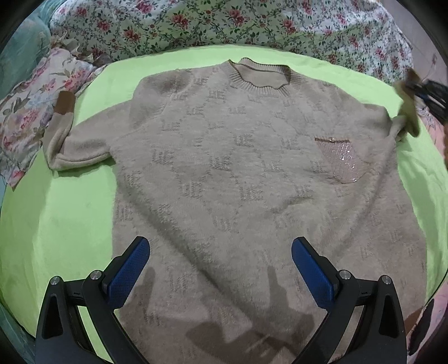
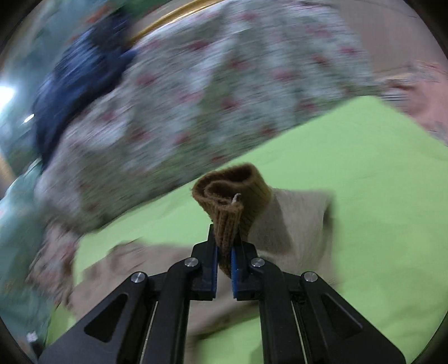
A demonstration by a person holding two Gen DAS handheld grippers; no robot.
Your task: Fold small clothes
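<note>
- The sweater looks soft, fluffy and limp, light enough for one pinch to lift a sleeve, though I judge the loose knit will sag and stretch if dragged by a single point
- Best holds are probably the ribbed parts: the brown cuff, the collar or the hem corners, since ribbing is thicker and less likely to slip between the pads
- The right hand-held gripper is closed tight on that brown cuff, which bunches and curls above the blue pads, with the beige sleeve trailing down to the green sheet
- The left hand-held gripper hangs wide open over the lower body of the sweater, gripping nothing
- The sweater lies front up and spread flat on the green sheet of a bed, collar away from the left camera, floral bedding beyond it
- It is beige with a repeated woven letter pattern, brown trim at the collar, a sparkly pink pocket on the chest, and the other sleeve's cuff bent up at the far side
</note>
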